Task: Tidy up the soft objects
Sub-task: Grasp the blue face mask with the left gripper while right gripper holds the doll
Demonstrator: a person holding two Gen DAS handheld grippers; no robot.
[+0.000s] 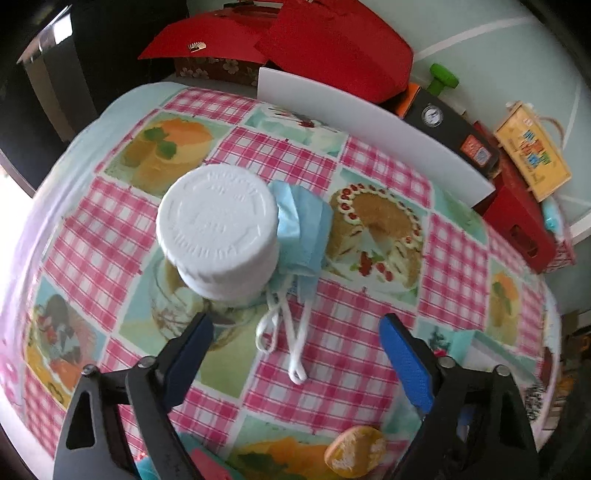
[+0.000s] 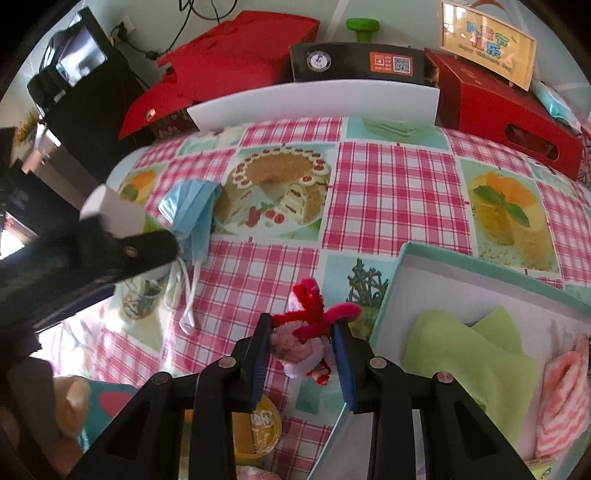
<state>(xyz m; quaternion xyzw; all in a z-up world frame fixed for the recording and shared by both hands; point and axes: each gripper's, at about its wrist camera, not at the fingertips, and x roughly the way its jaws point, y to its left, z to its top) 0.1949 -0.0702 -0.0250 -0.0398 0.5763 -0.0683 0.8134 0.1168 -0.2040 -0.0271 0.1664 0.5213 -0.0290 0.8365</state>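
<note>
In the left wrist view a stack of blue face masks lies on the checked tablecloth, partly under a white-lidded jar. The masks' white ear loops trail toward my left gripper, which hangs open just above them with nothing held. In the right wrist view my right gripper is shut on a pink and red plush toy, raised a little above the cloth. To its right is a teal-rimmed box holding a green cloth and a pink striped cloth. The masks show at the left.
A white board stands along the table's back, with red boxes, a black box, a green dumbbell and a wooden sign behind it. A yellow tub and an orange sponge lie near the front edge.
</note>
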